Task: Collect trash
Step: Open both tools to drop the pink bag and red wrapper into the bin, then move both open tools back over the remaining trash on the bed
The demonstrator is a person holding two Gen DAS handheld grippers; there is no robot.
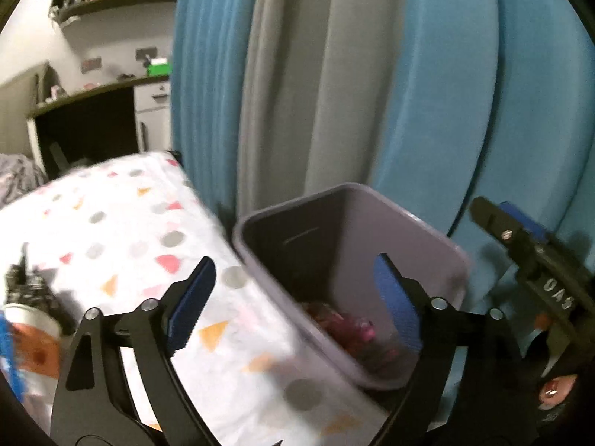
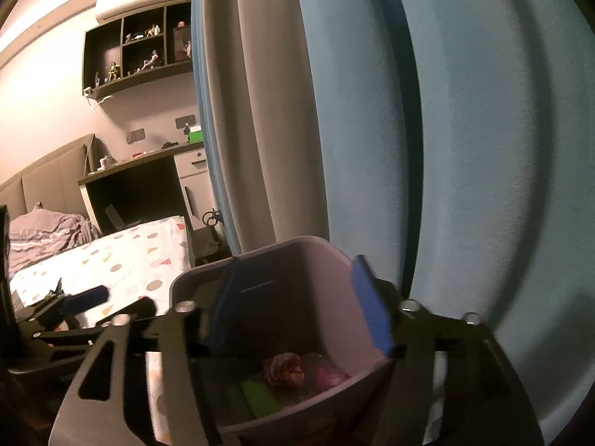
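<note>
A grey plastic bin (image 1: 427, 238) stands beside the bed, with pink and red crumpled trash (image 1: 349, 329) in its bottom. In the right wrist view the bin (image 2: 327, 260) also holds a green piece (image 2: 260, 397) next to the crumpled wrapper (image 2: 286, 368). My left gripper (image 1: 297, 308) is open and empty, above the bin's near left rim. My right gripper (image 2: 301, 308) is open and empty, over the bin's mouth; it also shows at the right of the left wrist view (image 1: 520, 238). A paper cup (image 1: 33, 338) and a black-and-white wrapper (image 1: 26, 286) lie on the bed at far left.
The bed has a white sheet with coloured dots and triangles (image 1: 122, 230). Blue and grey curtains (image 1: 334, 74) hang right behind the bin. A dark desk (image 2: 130, 182) and wall shelves (image 2: 137, 48) stand at the far side, with a rumpled blanket (image 2: 44, 234) on the bed.
</note>
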